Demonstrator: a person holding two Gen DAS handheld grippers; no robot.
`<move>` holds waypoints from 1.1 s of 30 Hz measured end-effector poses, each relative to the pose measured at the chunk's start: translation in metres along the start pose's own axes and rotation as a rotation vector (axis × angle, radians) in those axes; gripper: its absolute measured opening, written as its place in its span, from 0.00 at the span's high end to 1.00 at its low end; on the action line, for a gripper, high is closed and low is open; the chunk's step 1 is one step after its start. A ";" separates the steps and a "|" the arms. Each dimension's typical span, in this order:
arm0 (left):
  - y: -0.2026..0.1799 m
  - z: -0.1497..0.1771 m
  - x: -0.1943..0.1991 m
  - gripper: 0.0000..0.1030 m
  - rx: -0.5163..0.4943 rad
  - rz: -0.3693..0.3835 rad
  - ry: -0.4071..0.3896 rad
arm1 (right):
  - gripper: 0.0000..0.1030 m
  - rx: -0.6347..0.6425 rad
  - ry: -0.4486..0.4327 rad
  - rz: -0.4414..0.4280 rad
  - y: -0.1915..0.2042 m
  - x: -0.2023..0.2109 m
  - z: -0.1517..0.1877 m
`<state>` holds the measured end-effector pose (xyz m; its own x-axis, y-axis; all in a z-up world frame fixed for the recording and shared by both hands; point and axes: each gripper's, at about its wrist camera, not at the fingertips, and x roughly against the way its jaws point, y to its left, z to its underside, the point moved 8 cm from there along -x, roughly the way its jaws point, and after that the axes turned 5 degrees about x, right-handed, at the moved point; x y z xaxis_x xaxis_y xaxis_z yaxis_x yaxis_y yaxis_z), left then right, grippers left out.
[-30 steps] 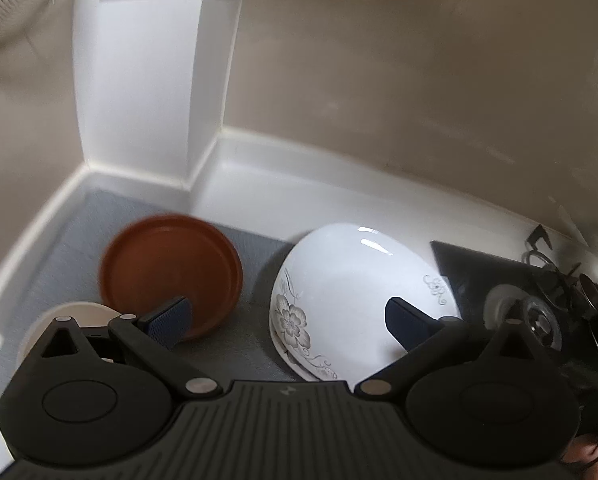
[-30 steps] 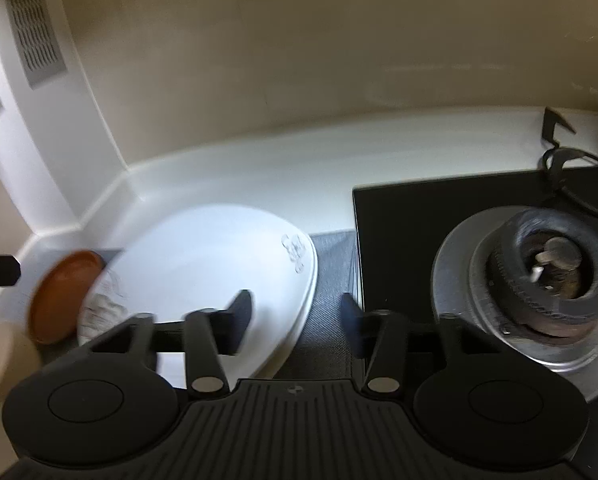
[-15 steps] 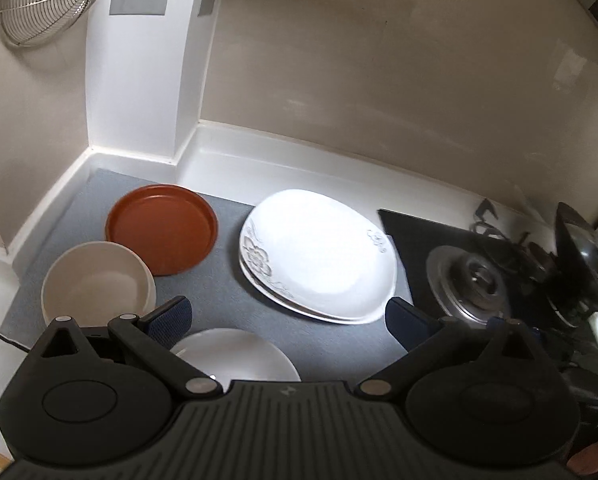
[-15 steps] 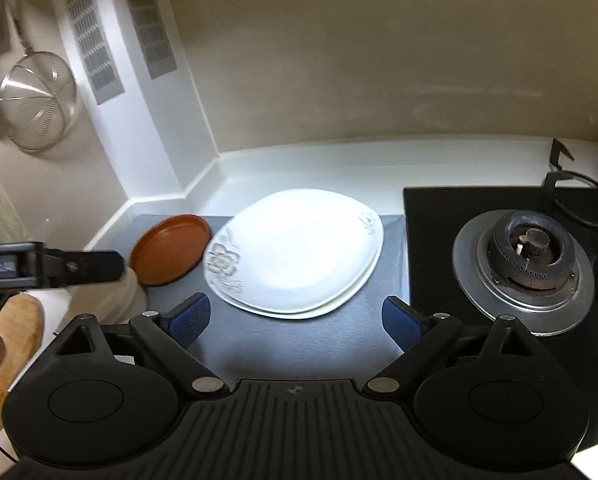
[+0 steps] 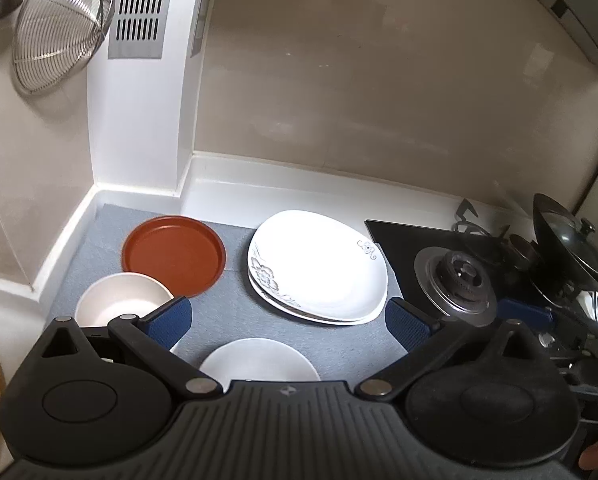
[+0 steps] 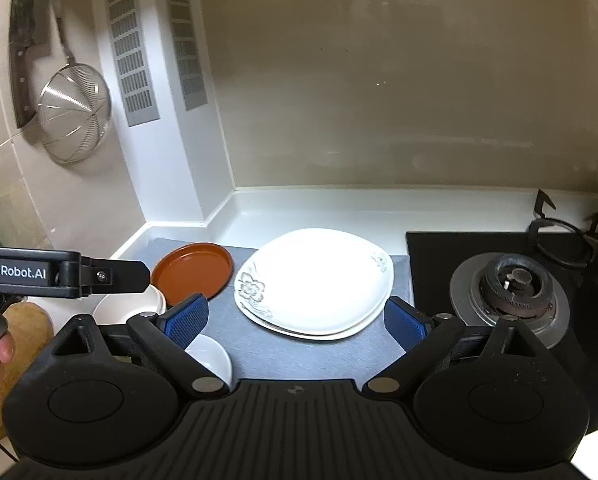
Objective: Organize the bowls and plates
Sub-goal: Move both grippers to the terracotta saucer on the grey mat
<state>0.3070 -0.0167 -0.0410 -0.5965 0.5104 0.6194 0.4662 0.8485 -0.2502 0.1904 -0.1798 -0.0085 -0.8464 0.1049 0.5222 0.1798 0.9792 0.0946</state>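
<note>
Both grippers hung over the mat (image 5: 227, 312) with their jaws spread wide and nothing between them; the left gripper (image 5: 287, 320) pointed down over the round white plate (image 5: 259, 360), the right gripper (image 6: 295, 316) over the stacked white plates (image 6: 315, 280).

The crockery lay in a loose cluster on the mat; the stacked plates, two with flower prints, sat in the middle near the hob (image 6: 511, 284); the red plate (image 5: 174, 255) lay further left near the corner; the cream bowl (image 5: 119, 300) sat in front of it, its rim seeming to overlap the red plate's edge; the round white plate was nearest, partly hidden by the gripper body.

The trouble I would have expected was with the stack; the top plate sat slightly askew on the lower one, so a pinch on one rim might slide it or lift only one; glazed rims are slippery, and a slip could knock it against the hob. Reaching for the bowl could also nudge the red plate.

The stacked plates were squarish with rounded corners, so they had little long axis; one corner pointed to the back wall, the flowered corner to the left. Everything lay flat, open side up.
</note>
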 end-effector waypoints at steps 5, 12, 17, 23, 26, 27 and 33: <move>0.010 -0.007 0.013 0.00 -0.030 0.041 -0.008 | 0.07 0.036 0.000 0.011 0.022 -0.002 -0.007; 0.027 -0.027 0.021 0.00 -0.012 0.071 -0.036 | 0.06 0.070 -0.013 0.017 0.042 0.002 -0.017; 0.053 -0.045 0.009 0.00 0.016 -0.014 -0.034 | 0.06 0.090 -0.003 -0.013 0.050 -0.010 -0.024; 0.092 -0.064 -0.015 0.00 0.083 -0.144 -0.004 | 0.05 0.100 0.013 -0.081 0.052 -0.044 -0.037; 0.110 -0.070 -0.031 0.00 0.111 -0.197 0.019 | 0.05 0.100 0.032 -0.109 0.054 -0.063 -0.042; 0.115 -0.072 -0.037 0.00 0.122 -0.210 0.030 | 0.05 0.106 0.038 -0.121 0.056 -0.071 -0.043; 0.137 -0.075 -0.080 0.00 0.161 -0.280 0.117 | 0.05 0.129 0.058 -0.143 0.061 -0.117 -0.058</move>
<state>0.4674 0.0479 -0.0692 -0.6036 0.2429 0.7594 0.1801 0.9694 -0.1670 0.3288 -0.1428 -0.0149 -0.8279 -0.0438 0.5592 -0.0095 0.9979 0.0641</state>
